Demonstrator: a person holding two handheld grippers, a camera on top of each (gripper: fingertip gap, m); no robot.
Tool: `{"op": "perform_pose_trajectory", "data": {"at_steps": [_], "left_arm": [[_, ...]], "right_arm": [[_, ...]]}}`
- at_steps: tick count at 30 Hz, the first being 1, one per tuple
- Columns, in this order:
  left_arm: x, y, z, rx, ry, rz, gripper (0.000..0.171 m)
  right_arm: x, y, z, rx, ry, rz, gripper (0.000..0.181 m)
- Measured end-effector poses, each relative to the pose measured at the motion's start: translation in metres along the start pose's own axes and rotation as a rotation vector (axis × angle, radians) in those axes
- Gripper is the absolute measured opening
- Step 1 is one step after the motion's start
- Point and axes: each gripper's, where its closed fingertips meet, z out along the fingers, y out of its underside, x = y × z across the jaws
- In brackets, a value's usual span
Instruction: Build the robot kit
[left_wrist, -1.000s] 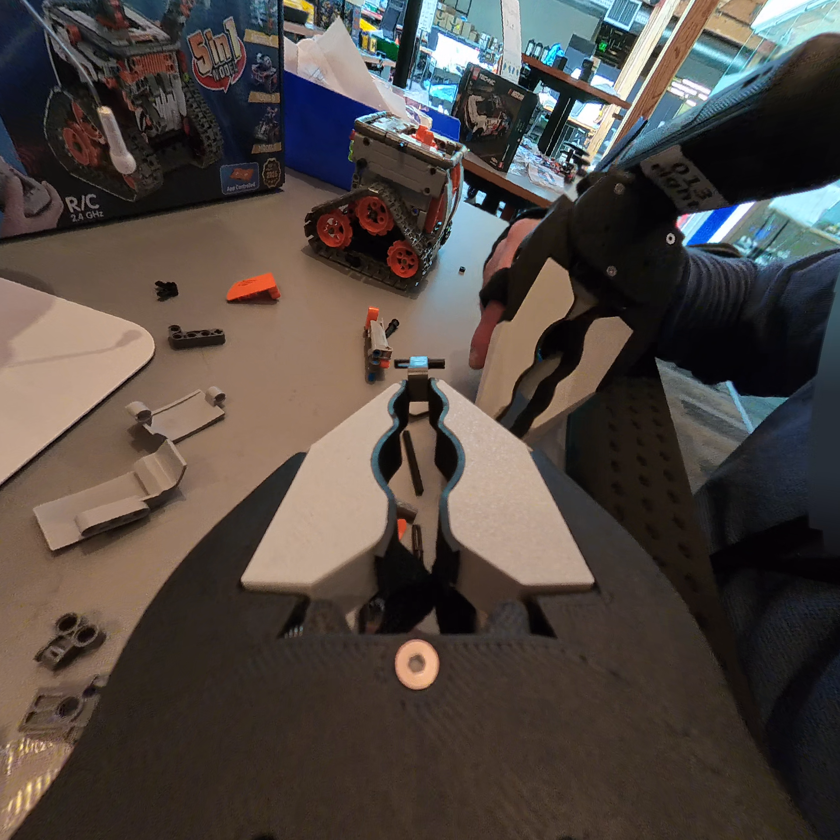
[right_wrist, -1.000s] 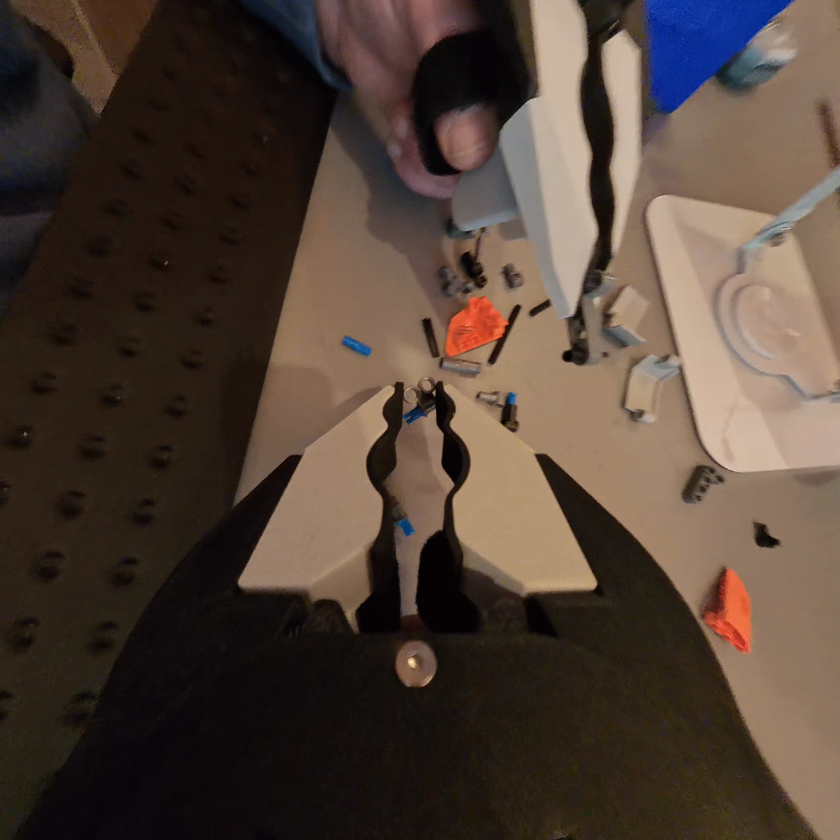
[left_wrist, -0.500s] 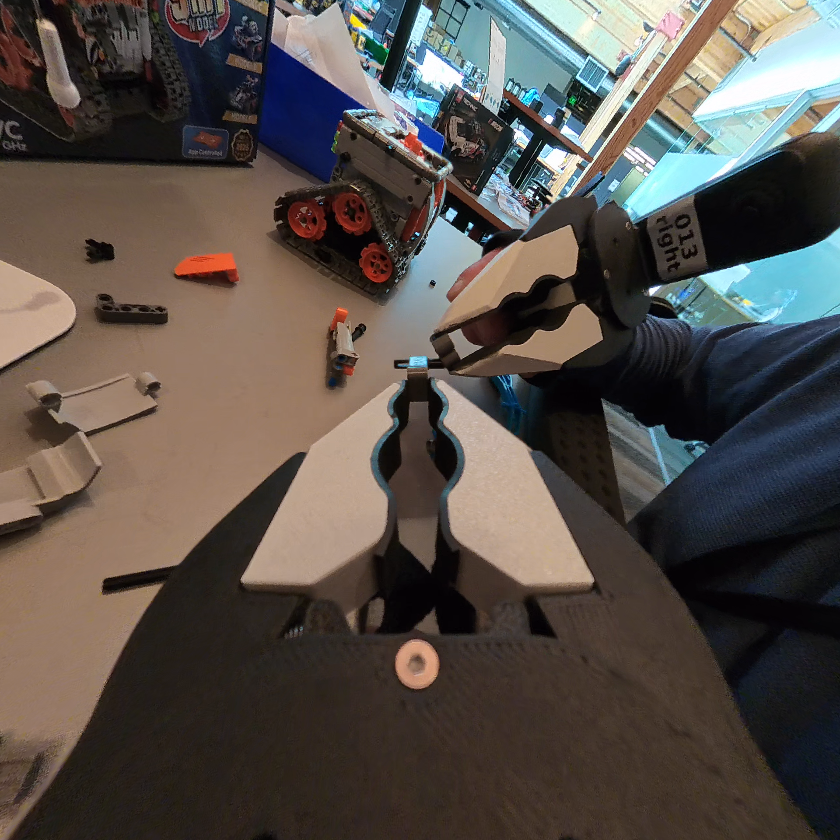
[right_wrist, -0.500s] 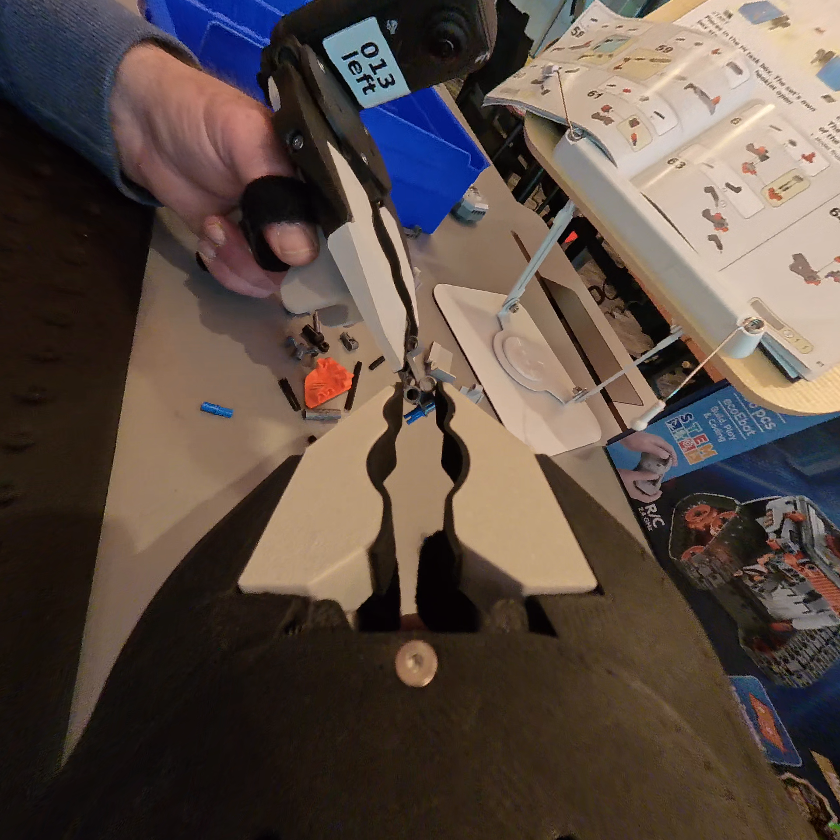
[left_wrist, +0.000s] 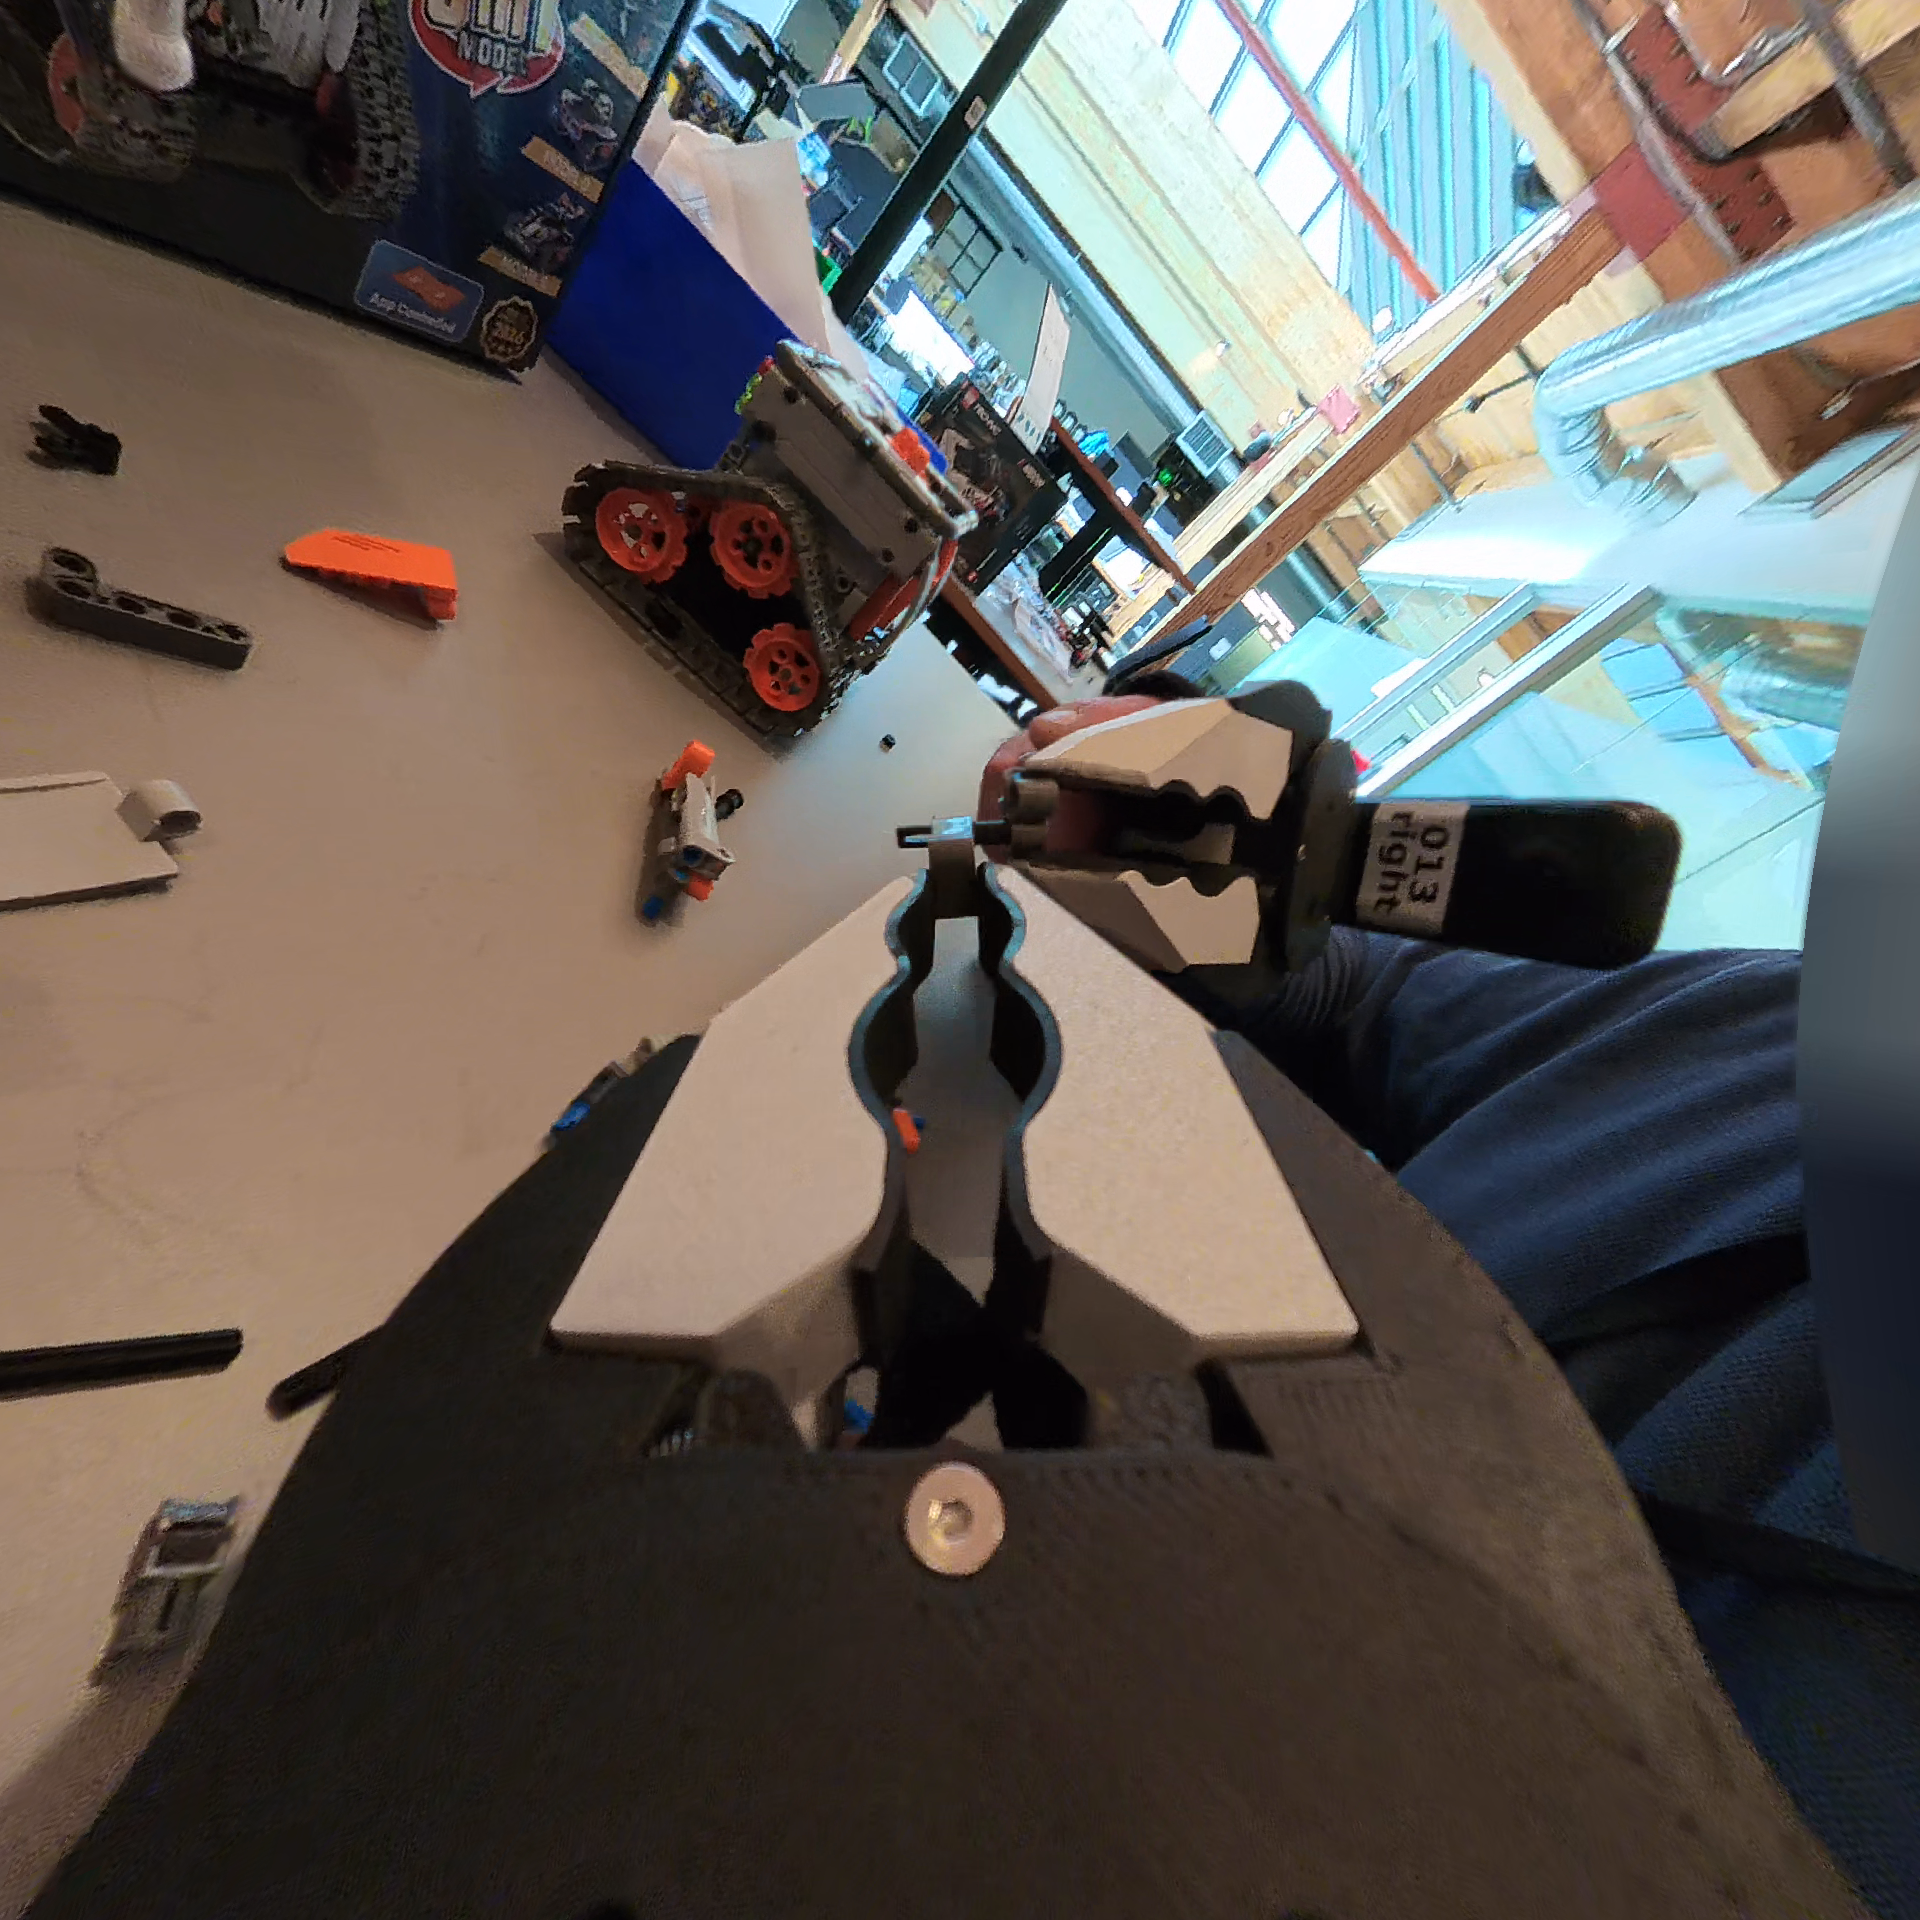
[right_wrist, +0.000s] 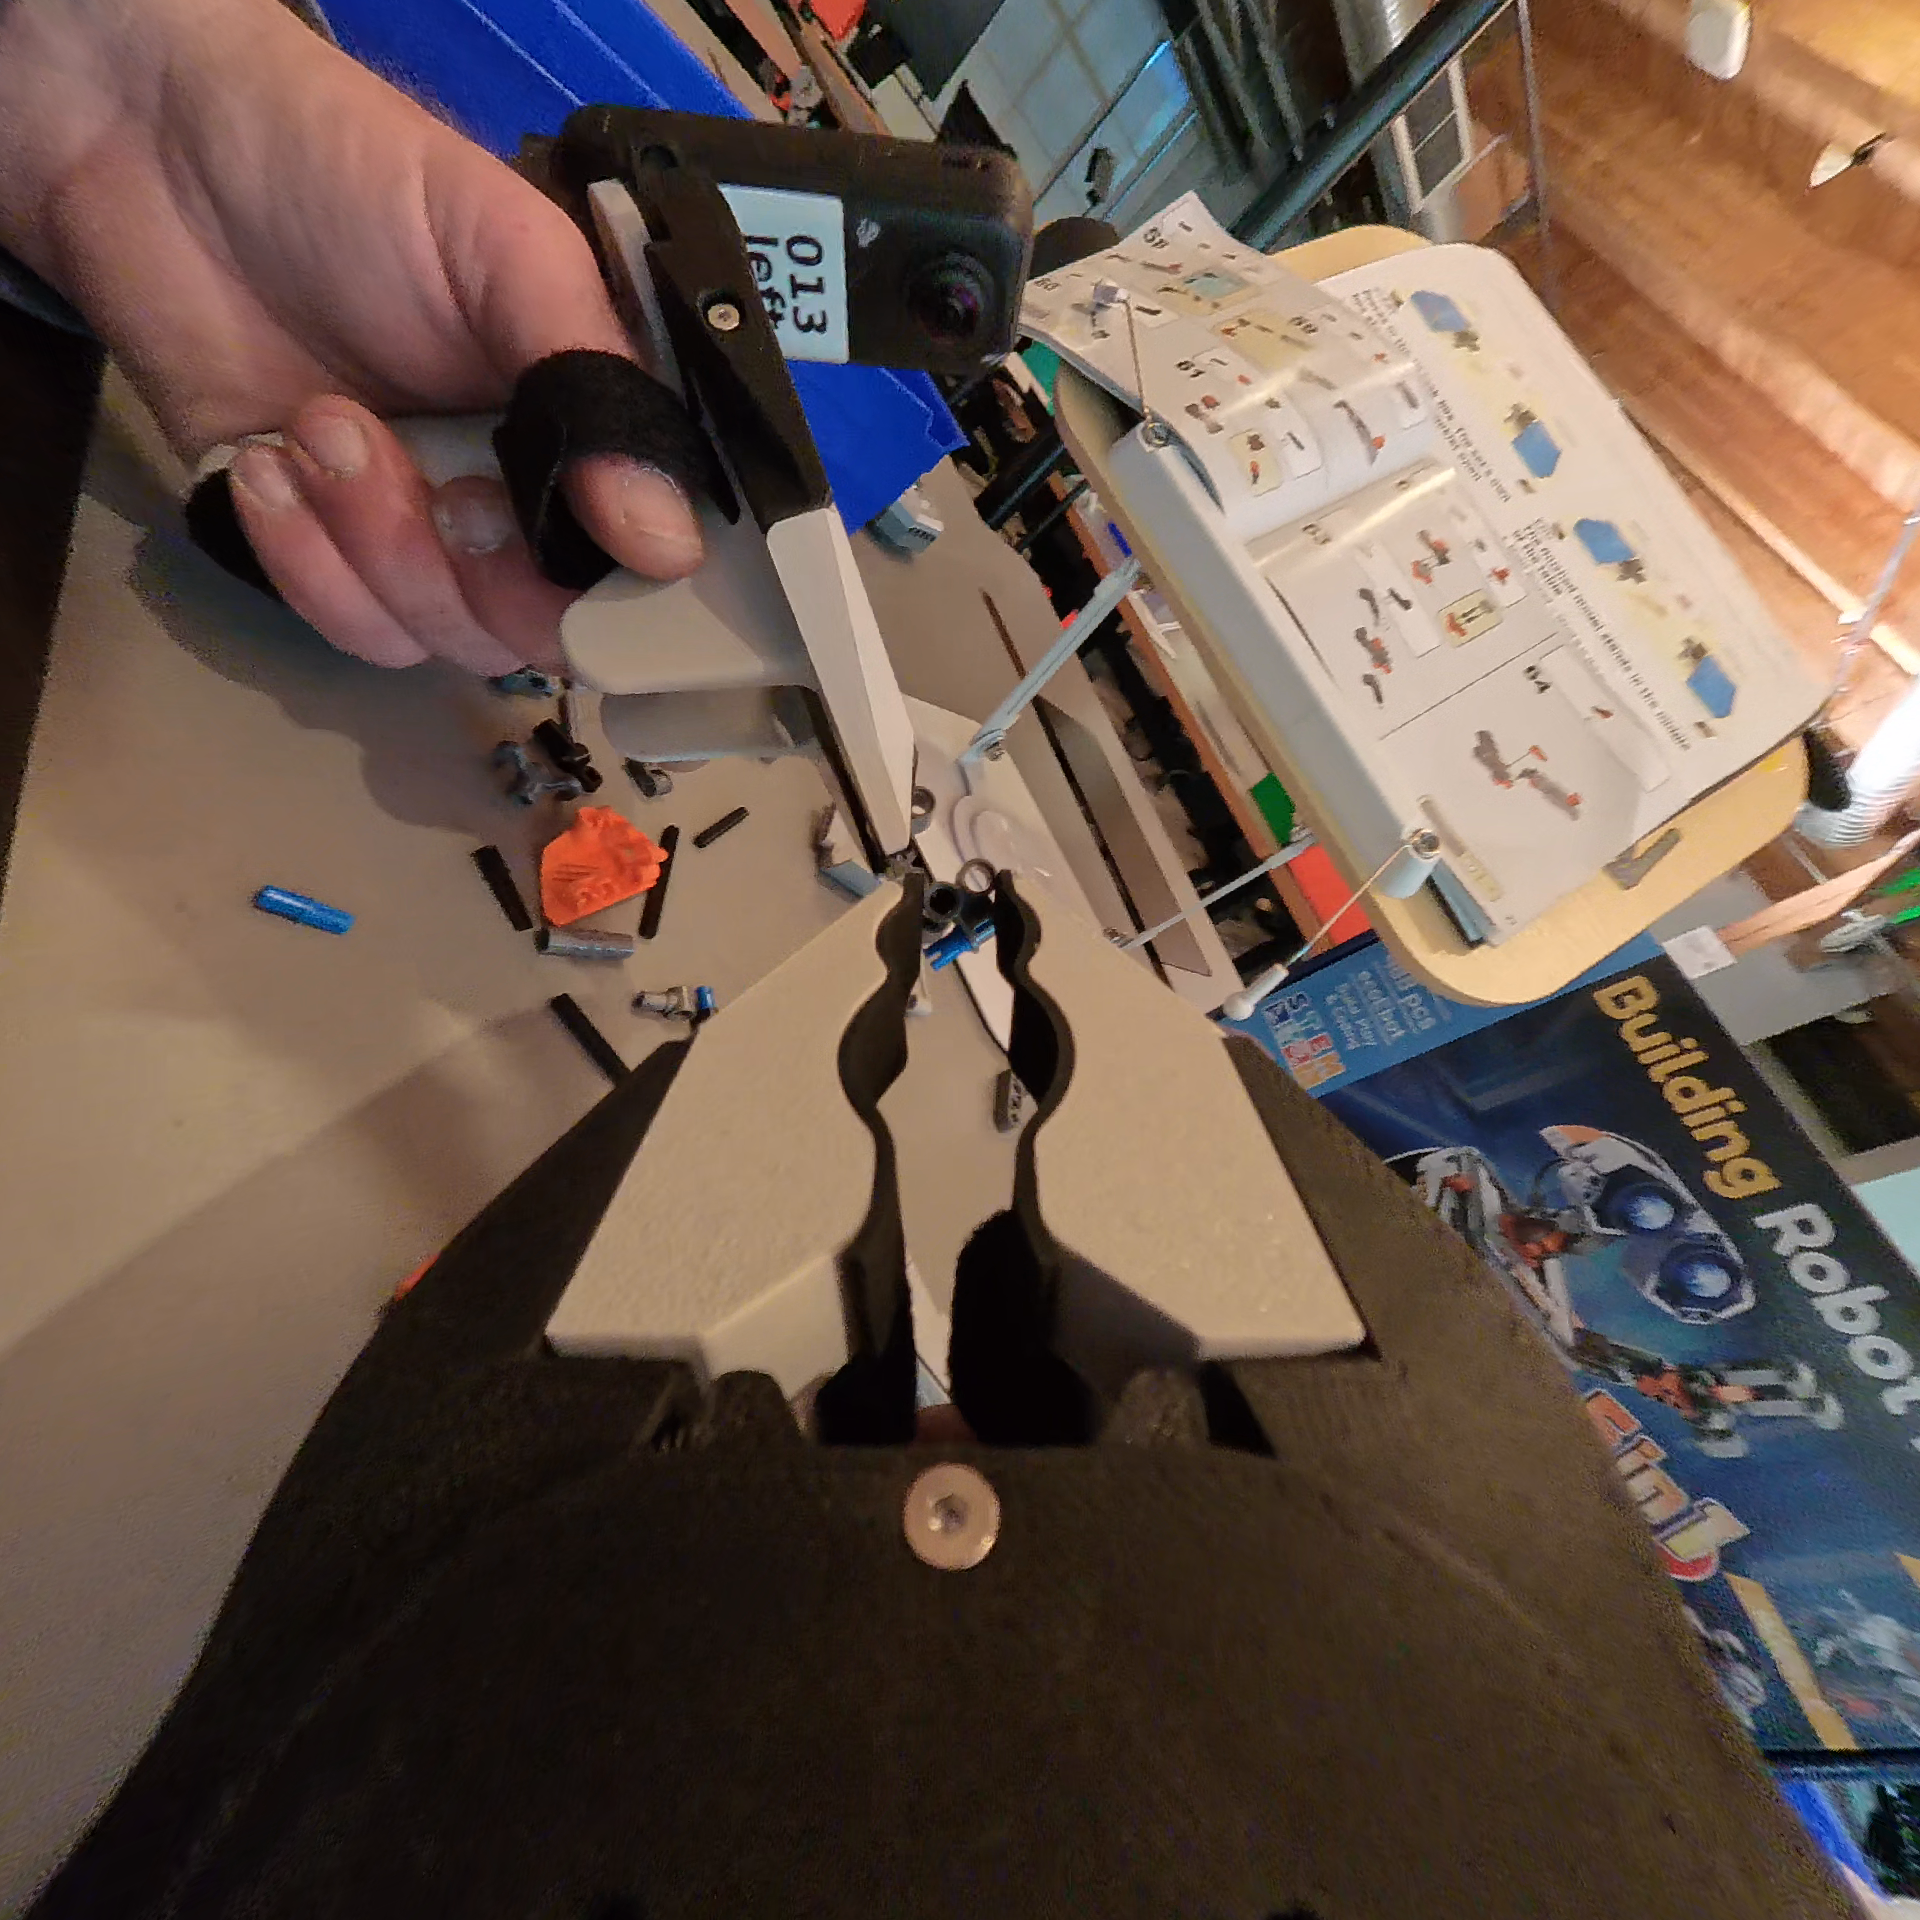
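My left gripper (left_wrist: 954, 888) is shut on a small grey piece with a black axle through it (left_wrist: 948, 834), held up above the grey table (left_wrist: 364, 1039). My right gripper (right_wrist: 958, 899) is shut on a small dark connector with a blue pin (right_wrist: 951, 920). In the left wrist view the right gripper (left_wrist: 1023, 821) points in from the right, its tips right beside the axle's end. In the right wrist view the left gripper (right_wrist: 899, 857) comes down from the upper left, held by a hand (right_wrist: 312, 364), and its tip meets mine.
A tracked model with orange wheels (left_wrist: 769, 561) stands at the back, with a toy box (left_wrist: 312, 156) and a blue bin (left_wrist: 665, 291) behind it. Loose parts lie about: an orange wedge (left_wrist: 374, 566), a grey beam (left_wrist: 135, 613), a small subassembly (left_wrist: 686, 831). An open booklet rests on a stand (right_wrist: 1455, 582). Less than 4 cm separates the two grippers' tips. Both grippers' tips are roughly 20 cm from the grey beam (left_wrist: 135, 613).
Both grippers have risen from the table and turned towards each other. The two held pieces have come close together, tip to tip.
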Motion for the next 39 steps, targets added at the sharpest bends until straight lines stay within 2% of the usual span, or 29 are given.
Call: {"op": "perform_pose_trajectory", "data": {"at_steps": [9, 18, 29, 39], "left_arm": [[0.006, -0.006, 0.003, 0.068, 0.024, -0.04, 0.006], [0.01, -0.012, 0.002, 0.092, -0.048, 0.127, 0.006], [0.016, -0.015, 0.003, 0.093, -0.099, 0.282, 0.007], [0.021, -0.016, 0.003, 0.111, -0.039, 0.256, 0.007]], "right_arm": [[0.01, -0.003, -0.002, 0.03, 0.064, 0.031, 0.012], [0.015, -0.007, 0.0, 0.036, 0.12, 0.032, 0.012], [0.018, -0.005, 0.001, 0.055, 0.055, 0.23, 0.011], [0.019, -0.008, 0.0, 0.099, -0.029, 0.369, 0.011]]}}
